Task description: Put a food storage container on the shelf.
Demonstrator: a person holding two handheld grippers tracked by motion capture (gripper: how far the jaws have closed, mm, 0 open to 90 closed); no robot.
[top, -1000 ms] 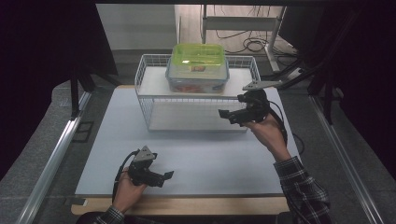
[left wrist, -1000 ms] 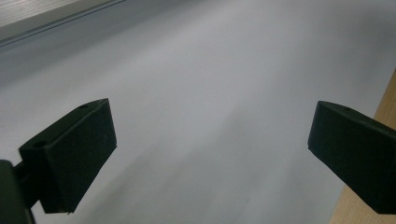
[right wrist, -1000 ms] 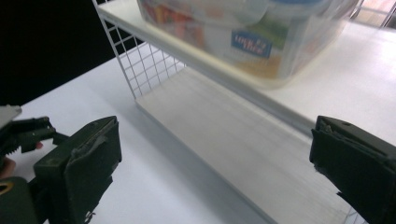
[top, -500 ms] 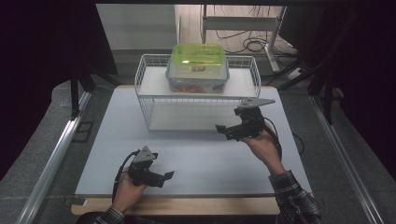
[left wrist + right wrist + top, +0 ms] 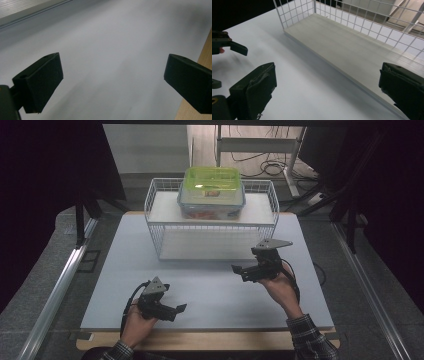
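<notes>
A clear box with a green lid [image 5: 212, 190] stands on top of a white wire rack [image 5: 165, 227] at the back of the white table [image 5: 215, 295]. My right gripper [image 5: 241, 272] hovers in front of the rack's right half, jaws pointing left. In the right gripper view it [image 5: 327, 75] is open and empty, facing the rack's bare lower shelf [image 5: 352, 50]. My left gripper [image 5: 176, 311] rests low near the table's front edge, left of centre. Its jaws [image 5: 112, 67] stand wide apart over bare table, open with nothing between them.
The table's wooden front edge [image 5: 210, 340] runs just behind my hands. A metal rail [image 5: 60, 285] lies along the floor on the left. Cables [image 5: 270, 167] and dark stands sit behind the rack. The left gripper [image 5: 229, 46] appears at the left edge of the right gripper view.
My right gripper has come down and back from beside the rack's right end toward the table's front right. The left gripper has stayed put.
</notes>
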